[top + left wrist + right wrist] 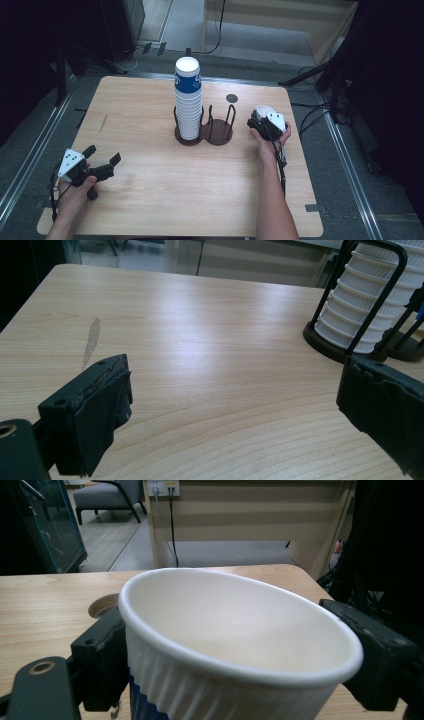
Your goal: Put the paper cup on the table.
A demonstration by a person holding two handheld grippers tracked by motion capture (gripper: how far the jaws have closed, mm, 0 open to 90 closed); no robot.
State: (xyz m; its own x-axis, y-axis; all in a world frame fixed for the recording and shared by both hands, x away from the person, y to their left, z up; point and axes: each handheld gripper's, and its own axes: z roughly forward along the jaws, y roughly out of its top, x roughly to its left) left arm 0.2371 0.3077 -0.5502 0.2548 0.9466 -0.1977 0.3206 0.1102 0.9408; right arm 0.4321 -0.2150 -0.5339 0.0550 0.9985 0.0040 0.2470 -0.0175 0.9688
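Left gripper (102, 161) rests at the light wooden tabletop (150, 190) edge, jaws spread, empty. Centre: tall stack of white ribbed paper cups (188, 100) fills one bay of the dark two-ring wire holder (220, 131); the other bay is empty. Right gripper (261, 122) pinches one white ribbed paper cup (235, 645) beside the holder, seemingly still to be placed.

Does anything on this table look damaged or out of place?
One blemish: a pale scuff mark on the wooden table near its left edge. The cup stack stands upright in its holder.
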